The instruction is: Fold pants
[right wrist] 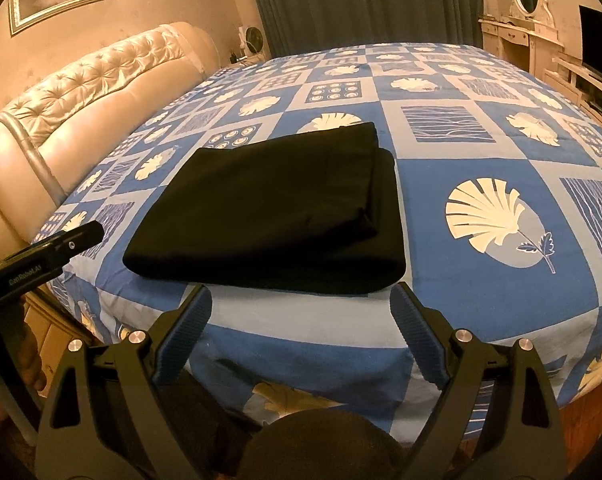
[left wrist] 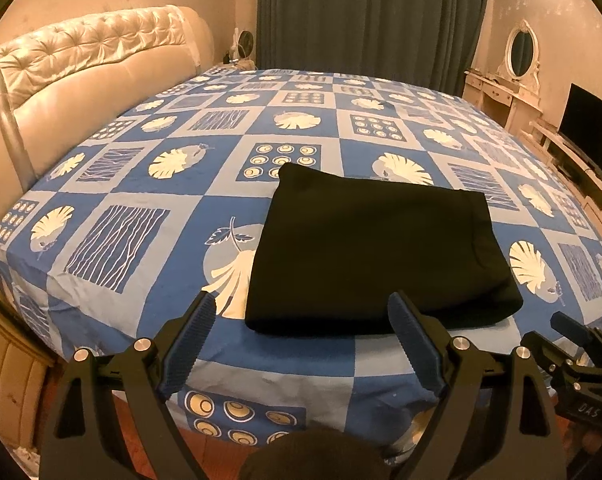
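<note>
the left gripper [left wrist: 301, 312], a black two-finger tool with ribbed blue pads, fills the lower middle of the left wrist view, its jaws spread wide with nothing between them, tilted downward. the right gripper [right wrist: 301, 304], of the same black build with blue ribbed pads, sits likewise at the bottom centre of the right wrist view, jaws wide apart and empty. each shows in the other's view: the right one at the lower right edge, the left one at the left edge, where fingers of a hand [right wrist: 29, 364] show dimly below it.
</note>
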`<state>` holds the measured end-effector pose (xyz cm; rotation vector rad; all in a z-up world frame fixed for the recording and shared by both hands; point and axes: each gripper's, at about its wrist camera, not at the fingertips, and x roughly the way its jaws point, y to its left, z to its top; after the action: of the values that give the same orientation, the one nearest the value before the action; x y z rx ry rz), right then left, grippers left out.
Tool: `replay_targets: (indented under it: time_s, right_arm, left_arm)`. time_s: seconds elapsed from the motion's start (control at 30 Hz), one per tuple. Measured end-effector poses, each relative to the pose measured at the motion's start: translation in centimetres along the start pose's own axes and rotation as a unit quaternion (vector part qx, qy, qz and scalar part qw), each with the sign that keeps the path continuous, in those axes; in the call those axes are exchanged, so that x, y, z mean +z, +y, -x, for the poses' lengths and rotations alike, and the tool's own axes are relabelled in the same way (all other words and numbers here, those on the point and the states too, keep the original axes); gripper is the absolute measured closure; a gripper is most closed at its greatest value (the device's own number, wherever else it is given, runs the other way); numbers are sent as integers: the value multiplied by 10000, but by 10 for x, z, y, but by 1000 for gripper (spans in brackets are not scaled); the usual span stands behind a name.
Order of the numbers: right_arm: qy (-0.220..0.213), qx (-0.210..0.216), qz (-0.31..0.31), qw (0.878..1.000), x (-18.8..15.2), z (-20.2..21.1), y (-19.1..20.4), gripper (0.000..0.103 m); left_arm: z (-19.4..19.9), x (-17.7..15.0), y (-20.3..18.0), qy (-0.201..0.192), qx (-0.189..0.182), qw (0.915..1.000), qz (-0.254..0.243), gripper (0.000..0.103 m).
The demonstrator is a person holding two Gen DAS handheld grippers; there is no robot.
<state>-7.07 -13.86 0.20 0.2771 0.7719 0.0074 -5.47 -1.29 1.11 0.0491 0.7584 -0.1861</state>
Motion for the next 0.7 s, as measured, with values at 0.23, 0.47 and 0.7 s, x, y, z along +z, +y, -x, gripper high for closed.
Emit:
replay_targets:
  time_s: [0.23,0.47,0.7]
  right_arm:
    - [-76,-31,-24,10000,2,4,0,12]
    - [-109,-50,-71,9999,3,4,-4,12]
    - [-146,-40,-73,9999,5,5,-4,12]
  left_arm:
    - [1,1,-3,-8,91,9999,-110,16]
    - [1,1,-6,7,197,9997,-170,16]
    - [2,2,-6,-45,332,9993,-192,16]
